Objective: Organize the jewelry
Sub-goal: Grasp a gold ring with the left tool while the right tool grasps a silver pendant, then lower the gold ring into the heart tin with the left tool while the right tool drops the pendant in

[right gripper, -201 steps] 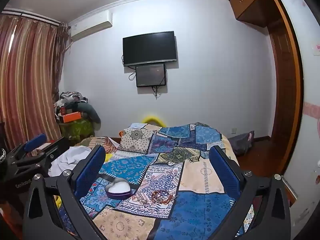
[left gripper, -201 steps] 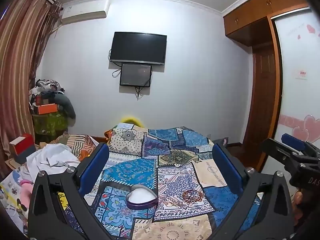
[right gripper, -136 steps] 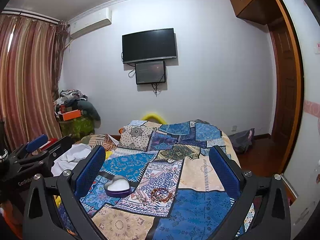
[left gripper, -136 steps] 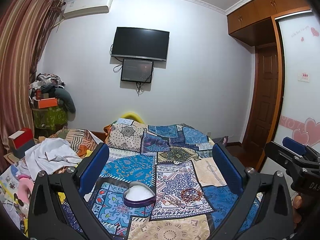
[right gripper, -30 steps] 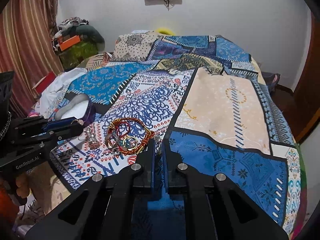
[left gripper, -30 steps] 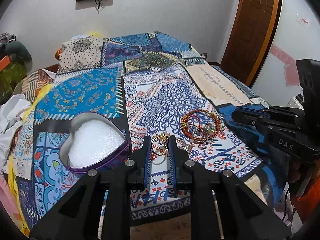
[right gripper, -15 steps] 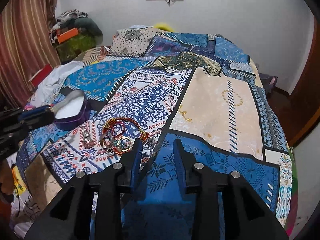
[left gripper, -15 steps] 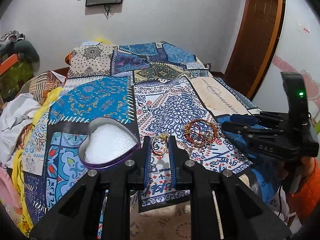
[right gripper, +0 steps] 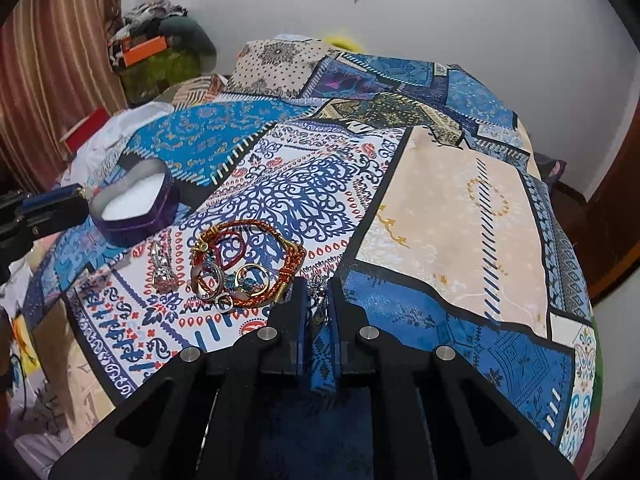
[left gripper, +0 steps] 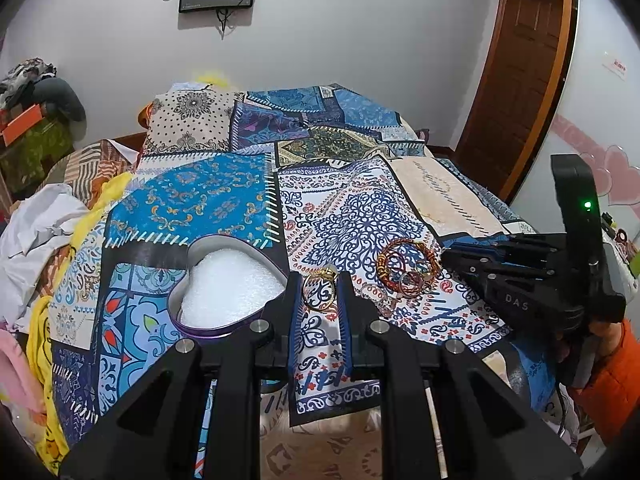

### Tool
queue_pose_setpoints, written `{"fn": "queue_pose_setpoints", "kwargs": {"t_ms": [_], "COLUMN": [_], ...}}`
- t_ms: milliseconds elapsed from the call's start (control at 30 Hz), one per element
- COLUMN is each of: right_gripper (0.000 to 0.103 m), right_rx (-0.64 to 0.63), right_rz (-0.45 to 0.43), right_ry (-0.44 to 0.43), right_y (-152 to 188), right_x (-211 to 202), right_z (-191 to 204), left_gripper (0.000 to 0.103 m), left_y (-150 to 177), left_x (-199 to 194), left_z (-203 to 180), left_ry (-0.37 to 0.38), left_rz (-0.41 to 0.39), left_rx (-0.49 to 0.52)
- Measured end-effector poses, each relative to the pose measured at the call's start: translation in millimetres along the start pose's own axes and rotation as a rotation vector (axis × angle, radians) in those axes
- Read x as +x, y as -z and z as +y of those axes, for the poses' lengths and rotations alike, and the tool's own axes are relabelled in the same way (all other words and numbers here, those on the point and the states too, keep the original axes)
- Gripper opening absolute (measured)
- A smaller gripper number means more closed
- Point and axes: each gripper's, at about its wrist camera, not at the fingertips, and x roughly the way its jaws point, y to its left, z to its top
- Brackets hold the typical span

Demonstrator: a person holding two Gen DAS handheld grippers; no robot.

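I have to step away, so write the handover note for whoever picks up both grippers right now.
Left gripper: shut on a thin gold ring, held just right of the purple heart-shaped tin.
Right gripper: nearly closed around a small silvery trinket at the edge of the jewelry pile; grip not confirmed.
Red-and-orange braided bracelets, loose rings and a silver piece lie on the patchwork bedspread.
Done: nothing in the tin's white foam yet.
Left: drop the ring in, then move the rest.

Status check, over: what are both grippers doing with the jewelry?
Left gripper shut on gold ring, beside heart box. Right gripper shut on small silver piece. Bangle pile untouched. Path clear.
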Motion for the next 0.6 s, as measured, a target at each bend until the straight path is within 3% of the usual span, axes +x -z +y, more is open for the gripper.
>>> {"fn": "queue_pose_setpoints", "kwargs": {"t_ms": [167,600], "right_gripper": [0.008,0.009], "right_rx": [0.023,0.002], "right_rz": [-0.048,-0.271], "right_ry": [-0.004,-0.032], "right_y": [-6,-44], "right_x": [-21,-93], "right_z": [1,40], "left_gripper": [0.016,0.016], "left_y": [-3,-23], "left_x": [-13,-60], "left_z": [2,19], "left_ry": [-0.012,-0.075], "left_rz": [-0.027,-0.15], "left_rx": [0.002,0.011]}}
